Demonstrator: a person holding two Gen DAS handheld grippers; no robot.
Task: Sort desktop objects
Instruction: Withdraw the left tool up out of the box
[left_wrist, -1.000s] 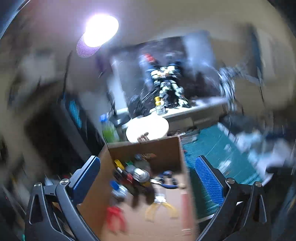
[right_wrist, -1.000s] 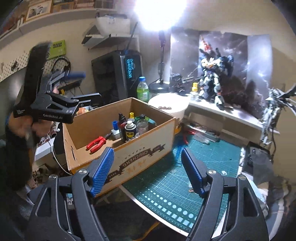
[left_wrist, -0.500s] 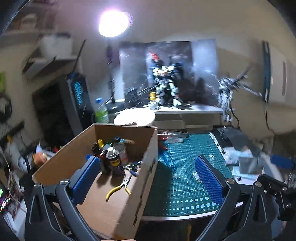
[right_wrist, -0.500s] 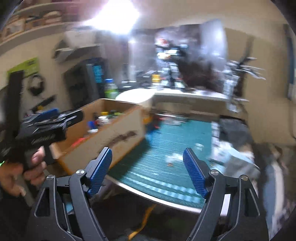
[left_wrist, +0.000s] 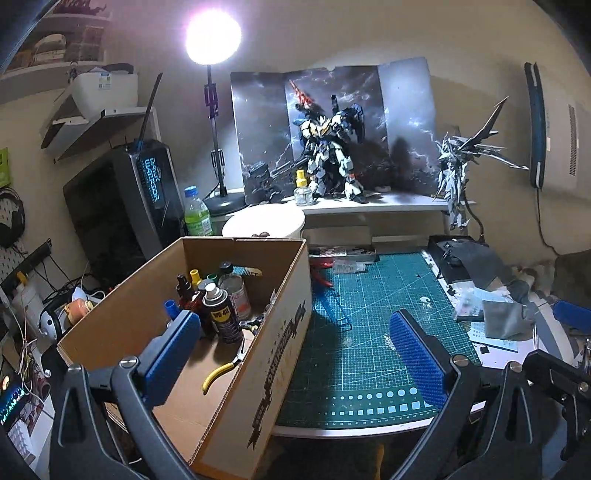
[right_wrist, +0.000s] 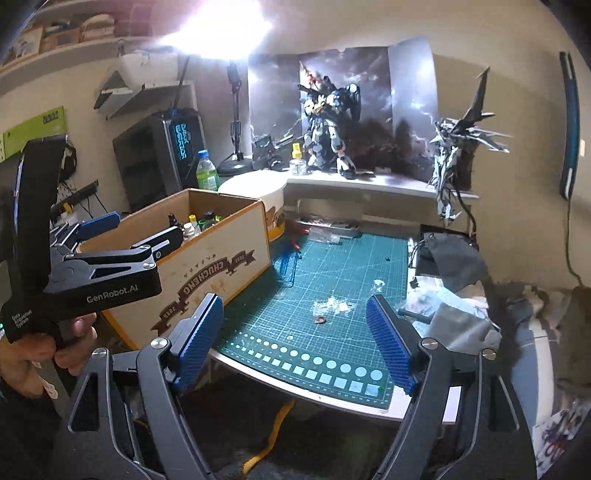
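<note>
A brown cardboard box stands on the desk's left side, also in the right wrist view. It holds a WD-40 can, several small bottles and yellow-handled pliers. My left gripper is open and empty, held in front of the box's near right corner. My right gripper is open and empty, above the front edge of the green cutting mat. The left gripper shows in the right wrist view, held by a hand beside the box.
Red-handled cutters and small clear bags lie at the mat's far edge. Grey cloth and papers clutter the right side. A robot model, a small bottle and a lamp stand on the back shelf.
Both views have swung and steadied from blur. The left view has pulled back and risen, so the box now sits lower left. The right view has turned right toward the mat.
</note>
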